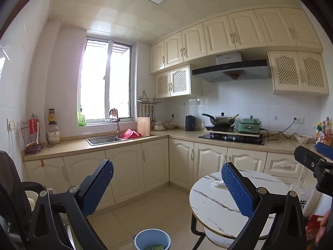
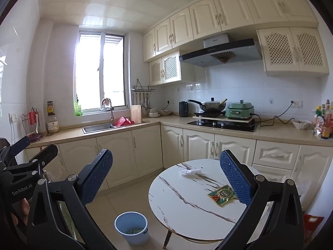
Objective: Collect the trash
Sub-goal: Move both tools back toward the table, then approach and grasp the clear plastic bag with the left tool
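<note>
A round white marble table point(image 2: 187, 204) stands in the kitchen. On it lie a crumpled clear plastic scrap point(image 2: 190, 171) and a green and red wrapper point(image 2: 222, 194). A blue bin point(image 2: 131, 227) with green scraps inside sits on the floor left of the table. My right gripper point(image 2: 166, 181) is open, its right pad just beside the wrapper, nothing held. My left gripper point(image 1: 167, 187) is open and empty above the floor; the plastic scrap point(image 1: 217, 183) shows past its right pad, and the bin point(image 1: 152, 239) is below.
Cream cabinets and a counter point(image 2: 116, 130) run along two walls, with a sink point(image 2: 97, 127), a stove point(image 2: 222, 124) with a wok, and bottles point(image 2: 324, 123) at the right. A dark chair point(image 1: 14, 187) stands at the left. A red bag point(image 2: 312, 223) lies right of the table.
</note>
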Demonstrator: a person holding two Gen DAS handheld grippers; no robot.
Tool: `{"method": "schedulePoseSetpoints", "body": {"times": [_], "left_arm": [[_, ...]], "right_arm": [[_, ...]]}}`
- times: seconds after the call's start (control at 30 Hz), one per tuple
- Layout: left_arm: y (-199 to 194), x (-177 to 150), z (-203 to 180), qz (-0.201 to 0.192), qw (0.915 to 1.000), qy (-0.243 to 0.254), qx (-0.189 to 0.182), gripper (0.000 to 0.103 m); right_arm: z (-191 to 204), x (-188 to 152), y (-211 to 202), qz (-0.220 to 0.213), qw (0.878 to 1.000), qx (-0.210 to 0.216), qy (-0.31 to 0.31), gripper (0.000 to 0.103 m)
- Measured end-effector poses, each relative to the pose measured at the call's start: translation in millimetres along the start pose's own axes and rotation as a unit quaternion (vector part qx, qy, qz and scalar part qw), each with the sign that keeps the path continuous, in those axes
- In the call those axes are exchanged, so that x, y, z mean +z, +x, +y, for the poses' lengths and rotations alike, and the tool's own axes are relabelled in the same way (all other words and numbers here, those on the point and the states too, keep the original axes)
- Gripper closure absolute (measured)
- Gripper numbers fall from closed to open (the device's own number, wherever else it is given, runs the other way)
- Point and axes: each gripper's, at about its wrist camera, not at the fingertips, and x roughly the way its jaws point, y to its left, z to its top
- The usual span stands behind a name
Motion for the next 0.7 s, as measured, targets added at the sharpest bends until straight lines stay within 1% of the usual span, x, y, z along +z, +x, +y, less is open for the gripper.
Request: {"method": "schedulePoseSetpoints", "body": {"times": [0.07,0.17,0.3,0.4,0.47,0.53,0.63,0.7], "left_arm": [[20,9,-7,0.013,0.9999,0.001,-0.001,0.001],[47,15,-16,0.037,0.9993,0.003,-0.007,0.001],[89,19,-27,0.08,0.9967,0.009,-0.009,0.001],[128,23,-40,0.114,0.9933,0.014,-0.012,0.001],[155,26,-50,0.139,0.99,0.016,-0.018,0.001],[186,30,-62,0.161,0.9862,0.018,-0.035,0.001],[238,42,-86,0.194,0.9782,0.028,-0.068,0.001],[272,45,-100,0.215,0.9725,0.04,-0.079,0.001]], "right_arm": [[-5,-4,7,0.008,1.0,-0.005,0.003,0.0],[-18,-12,20,0.021,1.0,-0.019,0.011,0.0],[-46,-27,46,0.048,0.997,-0.046,0.029,0.0],[-70,-42,71,0.074,0.994,-0.064,0.041,0.0],[-87,-53,89,0.096,0.991,-0.077,0.048,0.0],[-104,-65,109,0.12,0.988,-0.086,0.05,0.0],[-133,-87,141,0.164,0.979,-0.102,0.059,0.0],[-151,-102,158,0.19,0.973,-0.111,0.07,0.0]]}}
